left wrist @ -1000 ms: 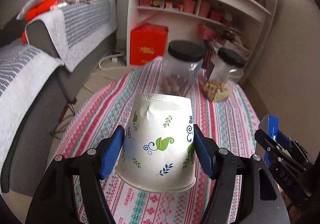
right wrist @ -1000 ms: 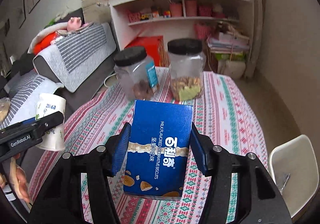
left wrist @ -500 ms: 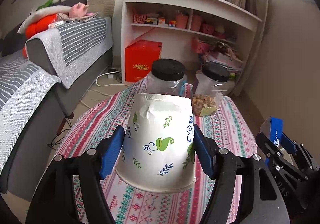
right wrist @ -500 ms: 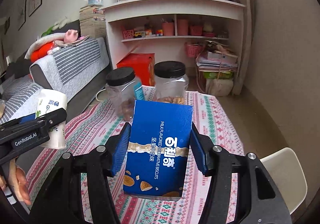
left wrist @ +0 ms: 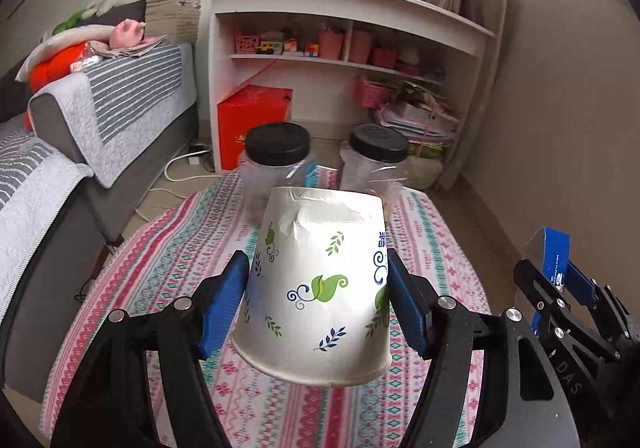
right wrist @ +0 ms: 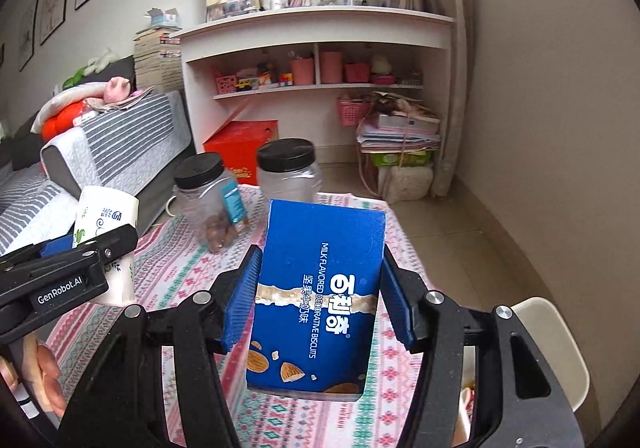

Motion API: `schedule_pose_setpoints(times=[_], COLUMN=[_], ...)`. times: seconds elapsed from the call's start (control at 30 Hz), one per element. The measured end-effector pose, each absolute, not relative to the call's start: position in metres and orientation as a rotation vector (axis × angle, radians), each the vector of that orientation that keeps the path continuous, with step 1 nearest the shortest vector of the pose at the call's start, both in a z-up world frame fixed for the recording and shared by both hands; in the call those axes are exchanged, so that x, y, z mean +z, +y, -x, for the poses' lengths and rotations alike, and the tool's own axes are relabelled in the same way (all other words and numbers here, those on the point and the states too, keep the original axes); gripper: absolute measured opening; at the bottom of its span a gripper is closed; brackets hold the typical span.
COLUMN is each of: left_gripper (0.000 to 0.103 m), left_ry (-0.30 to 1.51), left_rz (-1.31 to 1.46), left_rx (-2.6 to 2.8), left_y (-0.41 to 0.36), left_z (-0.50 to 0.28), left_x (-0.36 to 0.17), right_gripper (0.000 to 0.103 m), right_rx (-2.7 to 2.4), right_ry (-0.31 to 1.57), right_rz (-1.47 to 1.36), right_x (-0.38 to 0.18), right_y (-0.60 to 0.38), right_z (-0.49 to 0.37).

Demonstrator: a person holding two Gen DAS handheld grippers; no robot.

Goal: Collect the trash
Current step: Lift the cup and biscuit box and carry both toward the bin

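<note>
My left gripper [left wrist: 316,288] is shut on a white paper cup [left wrist: 320,288] with green leaf prints, held upside down above the patterned table [left wrist: 168,260]. My right gripper [right wrist: 318,288] is shut on a blue biscuit box [right wrist: 320,288], held upright above the same table [right wrist: 180,260]. The cup [right wrist: 106,224] and left gripper [right wrist: 60,272] show at the left of the right wrist view. The box [left wrist: 554,256] and right gripper [left wrist: 568,304] show at the right of the left wrist view.
Two clear jars with black lids [right wrist: 208,200] [right wrist: 288,176] stand at the table's far end. A white bin rim [right wrist: 560,348] shows low right of the table. A grey sofa [left wrist: 60,152], a red box [left wrist: 252,124] and white shelves [left wrist: 352,60] lie beyond.
Both grippers have lifted and drawn back from the table with the cup and box held; the jars now look farther and lower.
</note>
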State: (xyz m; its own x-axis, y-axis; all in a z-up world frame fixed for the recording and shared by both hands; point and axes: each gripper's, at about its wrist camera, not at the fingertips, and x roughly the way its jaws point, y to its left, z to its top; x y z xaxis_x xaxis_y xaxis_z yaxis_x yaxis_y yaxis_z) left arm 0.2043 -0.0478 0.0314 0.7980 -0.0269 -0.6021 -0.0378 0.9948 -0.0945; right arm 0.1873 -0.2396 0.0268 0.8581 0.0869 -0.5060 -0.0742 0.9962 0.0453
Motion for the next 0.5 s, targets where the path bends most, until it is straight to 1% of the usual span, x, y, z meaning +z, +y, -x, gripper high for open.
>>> schedule_pose_setpoints(times=[0.5], left_gripper=[0.067], left_ry=[0.658], left_rz=[0.066], left_rx=[-0.078], left_y=[-0.107], left_z=[-0.203], left_x=[0.028], right_gripper=[0.054], right_rx=[-0.09], right_ry=[0.532], right_rz=[-0.093], right_x=[0.034], right_y=[-0.322], right_z=[-0.178])
